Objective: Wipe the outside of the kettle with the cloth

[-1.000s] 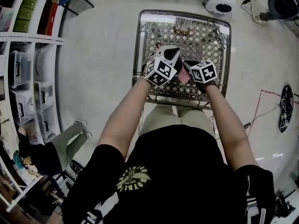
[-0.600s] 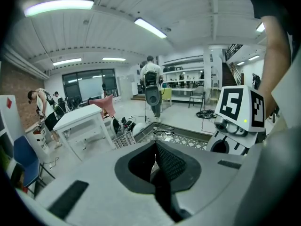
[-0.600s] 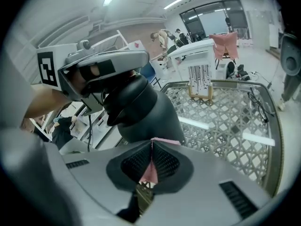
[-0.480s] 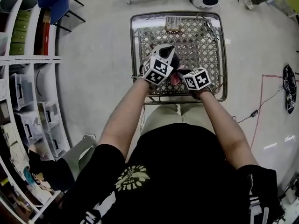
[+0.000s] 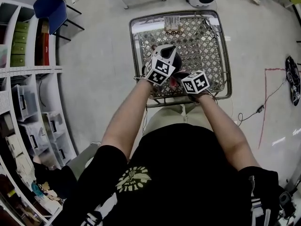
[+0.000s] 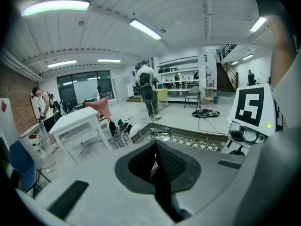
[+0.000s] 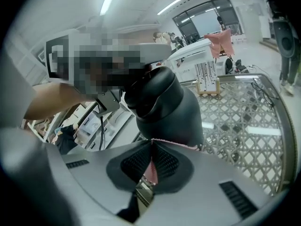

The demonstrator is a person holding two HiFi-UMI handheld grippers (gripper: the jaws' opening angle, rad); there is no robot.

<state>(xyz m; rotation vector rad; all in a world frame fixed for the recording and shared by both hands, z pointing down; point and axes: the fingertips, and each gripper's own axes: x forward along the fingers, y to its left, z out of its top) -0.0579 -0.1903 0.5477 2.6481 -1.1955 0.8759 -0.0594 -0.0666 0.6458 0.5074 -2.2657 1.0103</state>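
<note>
Pink cloth [image 7: 149, 171] sits pinched between the pads of the right claw [image 7: 151, 144], which is closed tight on it. A thin edge of the cloth pokes out at the tips, right against the lower wall of the dark grey kettle [image 7: 164, 109] — so the wiping looks to be under way rather than about to start. Just beyond, the left claw [image 6: 155, 147] is closed too, with a dark strip running between its pads. Judging by the head view, where this claw reaches in at the kettle's top, the strip is most likely the handle, gripped to steady the body for the rub. The kettle is over the near part of the metal lattice counter [image 5: 214, 55]; whether its base touches the mesh I cannot tell. No streak or damp patch shows on the shell, so how much has been covered is unclear — my guess is that only the side facing the right claw is being dealt with, and the far side, spout and upper shoulder are left.
</note>
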